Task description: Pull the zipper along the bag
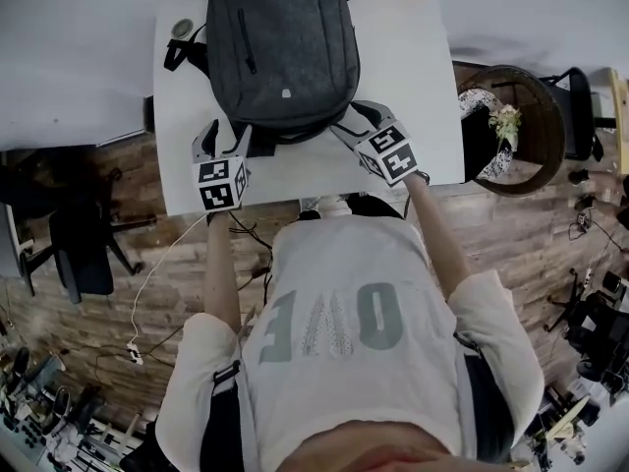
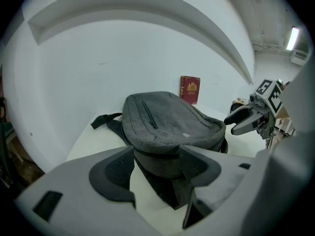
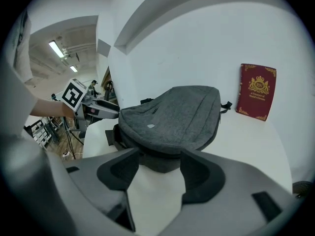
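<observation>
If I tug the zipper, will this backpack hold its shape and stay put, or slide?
The backpack looks soft and lies flattish, so it will probably buckle. On the smooth white table it may slide unless the left tongs pin it.

Both arms outstretched, left tongs [image 1: 224, 136] and right tongs [image 1: 356, 121] angled downward, jaws wide apart.

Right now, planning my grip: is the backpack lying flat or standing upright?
Lying flat: the backpack rests on the white table, its front panel facing up in the head view.
</observation>
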Demonstrator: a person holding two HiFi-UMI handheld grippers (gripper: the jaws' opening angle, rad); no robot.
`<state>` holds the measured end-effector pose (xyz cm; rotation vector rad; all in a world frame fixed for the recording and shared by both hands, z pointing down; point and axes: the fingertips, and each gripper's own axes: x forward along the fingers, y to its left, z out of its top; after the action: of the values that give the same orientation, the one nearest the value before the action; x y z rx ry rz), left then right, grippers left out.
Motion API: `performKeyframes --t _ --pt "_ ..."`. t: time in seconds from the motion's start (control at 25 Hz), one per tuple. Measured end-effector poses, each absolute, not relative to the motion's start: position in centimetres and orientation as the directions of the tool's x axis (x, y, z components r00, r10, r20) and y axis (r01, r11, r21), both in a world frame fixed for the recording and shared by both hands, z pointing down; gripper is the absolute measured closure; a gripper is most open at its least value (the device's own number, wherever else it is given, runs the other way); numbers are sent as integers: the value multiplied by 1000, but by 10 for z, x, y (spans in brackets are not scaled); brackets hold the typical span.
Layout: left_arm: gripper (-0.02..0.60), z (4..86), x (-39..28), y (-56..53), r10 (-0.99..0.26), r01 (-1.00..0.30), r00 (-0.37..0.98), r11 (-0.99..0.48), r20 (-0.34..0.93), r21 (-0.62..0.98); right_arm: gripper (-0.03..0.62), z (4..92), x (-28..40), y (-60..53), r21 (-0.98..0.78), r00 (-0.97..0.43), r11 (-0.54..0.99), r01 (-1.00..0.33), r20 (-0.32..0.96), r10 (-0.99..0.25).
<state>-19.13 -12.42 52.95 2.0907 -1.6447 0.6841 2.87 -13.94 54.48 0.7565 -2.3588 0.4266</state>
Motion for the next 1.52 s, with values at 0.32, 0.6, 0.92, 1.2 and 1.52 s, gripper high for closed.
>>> performKeyframes --t 0.32,0.6,0.92,1.2,1.52 --pt "447 452 -146 -161 -871 -967 240 -253 428 26 321 515 89 -216 73 -583 774 -629 614 -532" --pt "555 518 -96 -187 -766 -926 243 -366 596 -94 322 532 104 -301 166 -525 773 -612 646 -554" --pt "557 533 -92 -187 -749 -909 179 -374 637 -183 330 563 91 -352 244 -500 839 -487 709 -497" --pt "526 534 -92 -187 -741 -932 246 -358 625 -59 330 580 70 -363 258 -513 891 -374 743 -430" --pt "526 549 -97 -192 -702 -931 229 -360 674 -59 403 579 54 -368 381 -501 866 -324 707 -499"
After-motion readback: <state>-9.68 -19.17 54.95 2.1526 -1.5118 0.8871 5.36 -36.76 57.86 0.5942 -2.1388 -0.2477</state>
